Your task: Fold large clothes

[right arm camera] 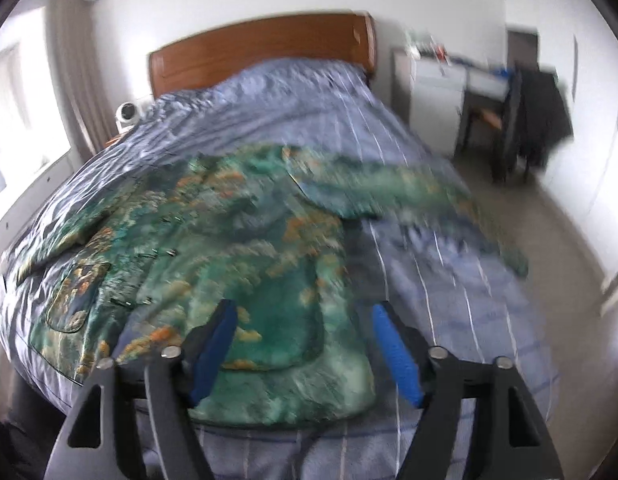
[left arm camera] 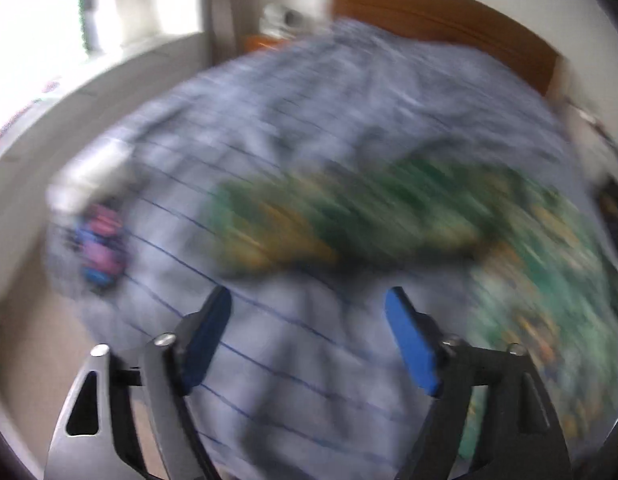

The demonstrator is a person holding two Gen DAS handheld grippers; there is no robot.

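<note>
A bed (right arm camera: 449, 300) with a blue-grey striped duvet and a wooden headboard (right arm camera: 261, 48) fills the space ahead of both grippers. A green printed shirt (right arm camera: 237, 248) with orange patches lies spread on the duvet, its long axis running from just ahead of the right gripper (right arm camera: 303, 350) away toward the headboard, one sleeve (right arm camera: 421, 196) flung out to that gripper's right. The right gripper hangs released above the shirt's near hem. The left gripper (left arm camera: 309, 344) is released too, over bare duvet, the shirt (left arm camera: 349, 216) blurred ahead.
</note>
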